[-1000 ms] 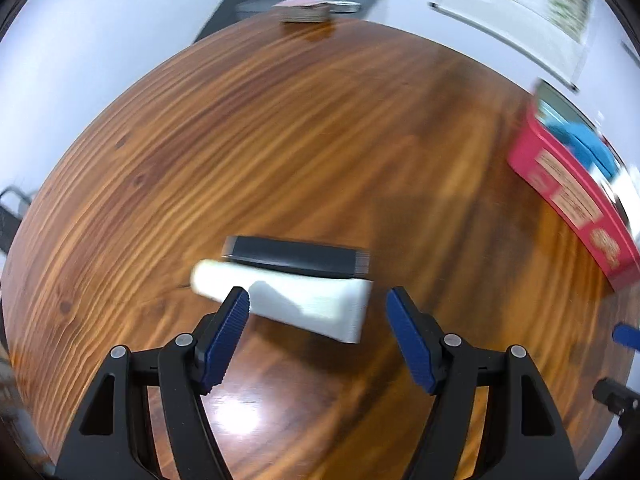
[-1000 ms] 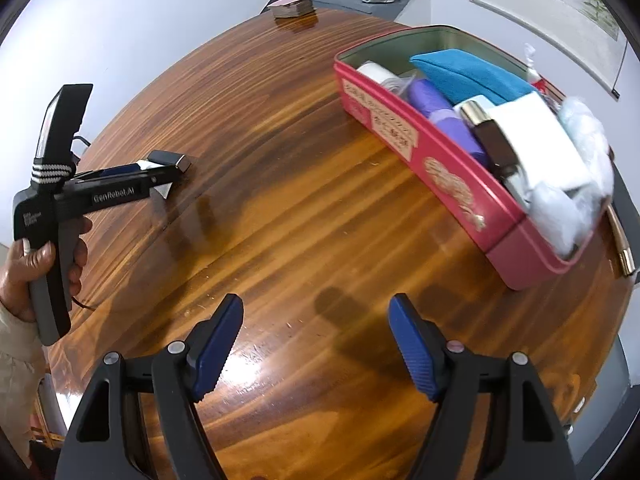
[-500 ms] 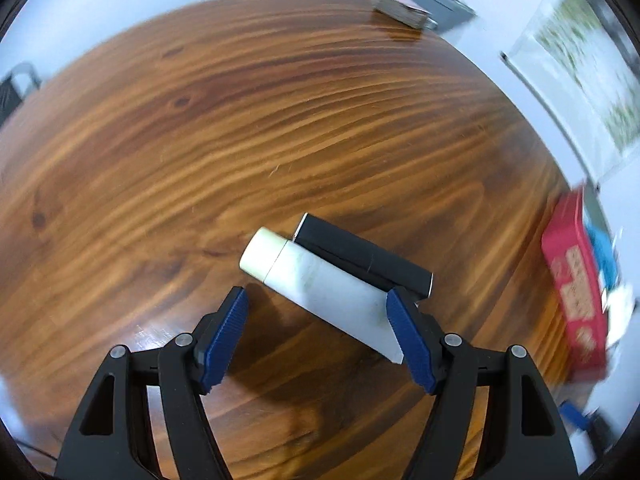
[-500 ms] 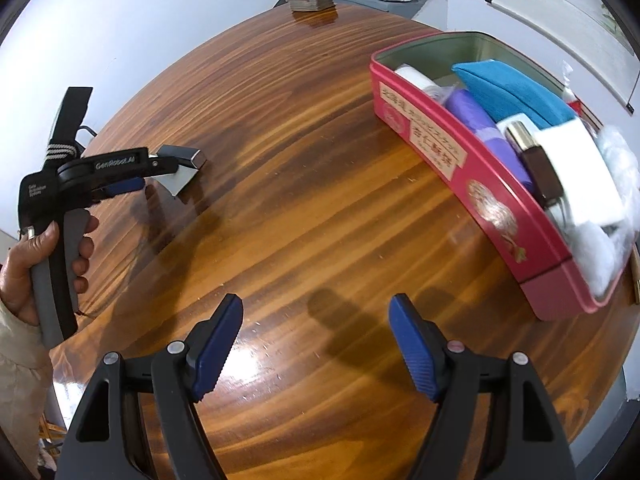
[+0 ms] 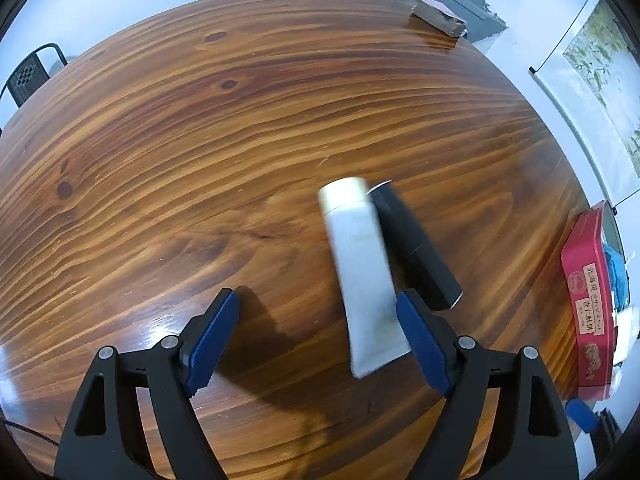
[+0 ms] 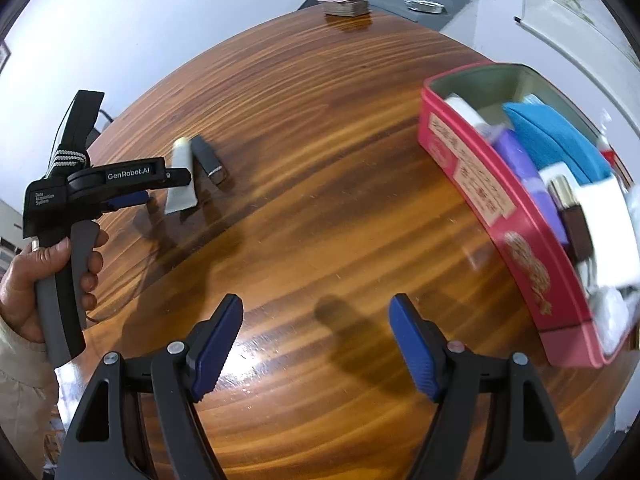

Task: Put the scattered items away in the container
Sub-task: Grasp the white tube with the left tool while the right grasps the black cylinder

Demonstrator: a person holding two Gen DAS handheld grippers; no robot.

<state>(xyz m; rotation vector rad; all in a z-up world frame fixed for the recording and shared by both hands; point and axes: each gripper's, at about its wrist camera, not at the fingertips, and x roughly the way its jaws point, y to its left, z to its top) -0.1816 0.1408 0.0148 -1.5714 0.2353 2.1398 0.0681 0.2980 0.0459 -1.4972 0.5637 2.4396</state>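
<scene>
A white tube (image 5: pixel 362 276) with a cream cap lies on the wooden table, with a black stick-shaped case (image 5: pixel 416 246) touching its right side. My left gripper (image 5: pixel 320 340) is open just in front of them, its right finger next to the tube's flat end. Both items also show in the right wrist view, the tube (image 6: pixel 182 176) and the case (image 6: pixel 208 158). The red tin (image 6: pixel 492 200) holds several items, among them a blue pouch and a purple pack. My right gripper (image 6: pixel 316 344) is open and empty over bare table, left of the tin.
A small stack of cards (image 6: pixel 346 4) sits at the table's far edge. The tin (image 5: pixel 586 308) is at the far right in the left wrist view. A black chair (image 5: pixel 30 76) stands beyond the table's left edge. The left hand-held gripper (image 6: pixel 100 188) shows in the right wrist view.
My left gripper has swung round the tube and case, which now point away from it instead of lying across. My right gripper has shifted slightly; the tin sits further right in its view.
</scene>
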